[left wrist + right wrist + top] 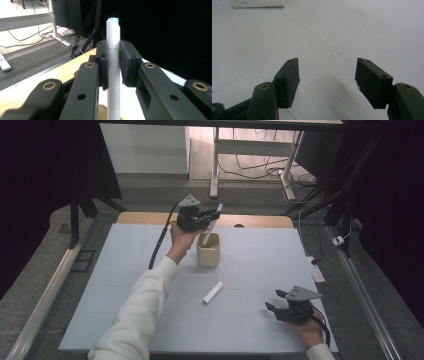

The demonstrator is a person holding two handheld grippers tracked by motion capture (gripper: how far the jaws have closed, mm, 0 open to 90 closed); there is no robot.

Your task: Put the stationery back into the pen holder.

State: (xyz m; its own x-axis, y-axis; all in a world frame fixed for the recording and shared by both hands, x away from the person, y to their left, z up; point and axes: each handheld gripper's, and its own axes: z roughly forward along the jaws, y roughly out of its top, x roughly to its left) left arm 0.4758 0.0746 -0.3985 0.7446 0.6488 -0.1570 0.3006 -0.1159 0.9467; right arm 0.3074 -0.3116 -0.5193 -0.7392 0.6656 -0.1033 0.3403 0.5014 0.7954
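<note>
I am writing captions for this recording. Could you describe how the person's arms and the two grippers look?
The left gripper and the right gripper are black, each with two jaws, brass-coloured pivot rivets and flat black pads. Each carries a grey three-cornered plate on top. A black cable trails from the left one. The left arm wears a white long sleeve; a white cuff shows at the right wrist.

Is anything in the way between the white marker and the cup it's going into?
Nothing visible is. The left hand-held gripper holds the white marker right over the beige cup, its lower end already at the open mouth. The other marker lies apart on the mat.
</note>
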